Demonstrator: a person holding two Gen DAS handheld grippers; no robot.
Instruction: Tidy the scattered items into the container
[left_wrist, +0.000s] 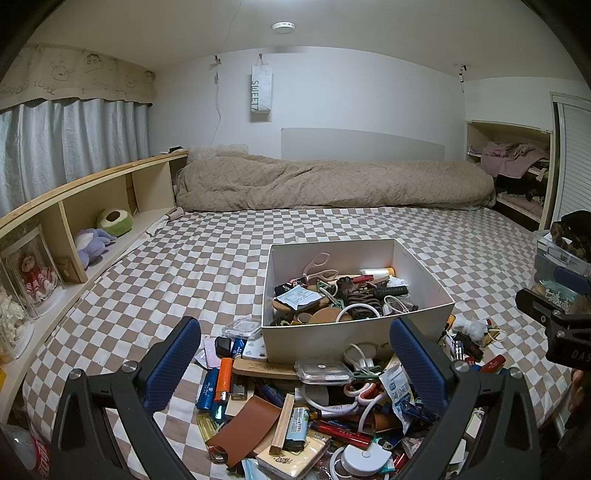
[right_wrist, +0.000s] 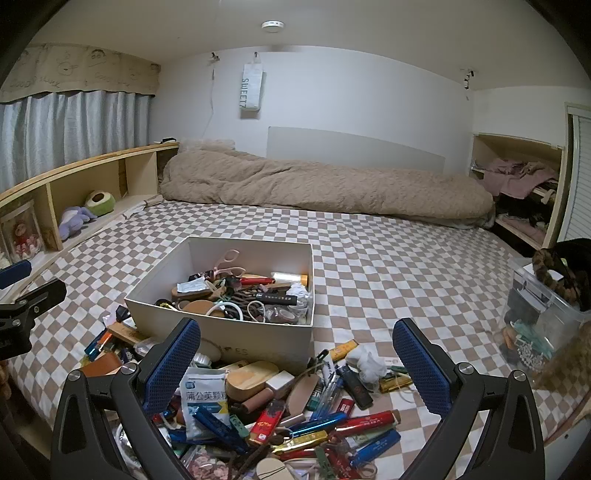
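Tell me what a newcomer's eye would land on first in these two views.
First, the heap of small clutter spread on the checkered bedsheet, right in front of both open grippers. Just behind it stands the white box, already partly filled with scissors, cables and other bits. Further back, a rolled beige blanket lies along the wall.

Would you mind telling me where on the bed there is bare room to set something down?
The checkered sheet lies bare between the white box and the rolled blanket, also left of the box toward the wooden shelf. It is crowded in front of the box, where the scattered pile lies.
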